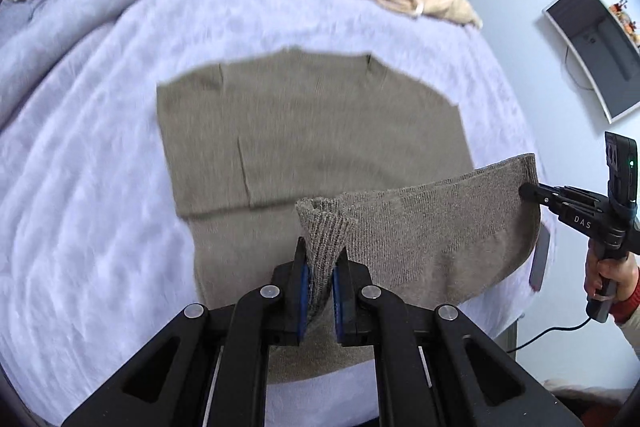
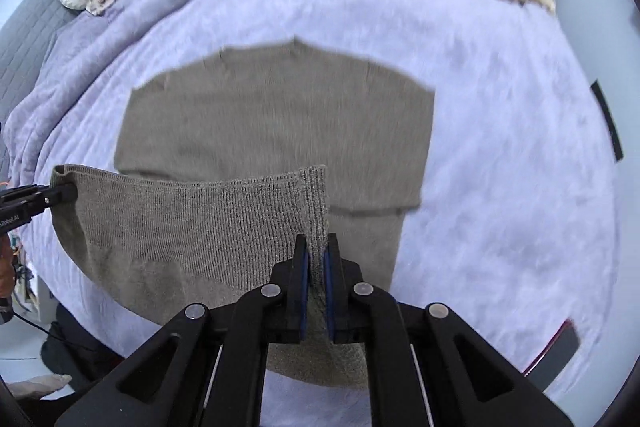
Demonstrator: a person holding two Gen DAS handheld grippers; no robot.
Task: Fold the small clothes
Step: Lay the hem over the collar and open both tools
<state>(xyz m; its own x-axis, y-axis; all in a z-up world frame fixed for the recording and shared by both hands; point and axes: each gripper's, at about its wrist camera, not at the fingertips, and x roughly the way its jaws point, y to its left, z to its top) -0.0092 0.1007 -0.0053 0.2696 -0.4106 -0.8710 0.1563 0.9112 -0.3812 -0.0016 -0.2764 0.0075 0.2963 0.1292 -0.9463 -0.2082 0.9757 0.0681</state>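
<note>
My left claw [image 1: 320, 267] and right claw [image 2: 316, 263] each pinch a hem corner of the soft brown knitted sweater [image 1: 312, 131], lifted over the fuzzy lilac blanket [image 1: 100, 187].

Right tool [image 2: 316, 255] clamps sweater [image 2: 276, 123] hem corner; left tool [image 2: 60, 194] pinches other corner, hem lifted above bed [image 2: 500, 147].

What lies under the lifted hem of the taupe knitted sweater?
Under the taupe knitted sweater's raised hem its own lower body shows, lying on the lavender fleece blanket. Bedding beneath the flat part is covered.
</note>
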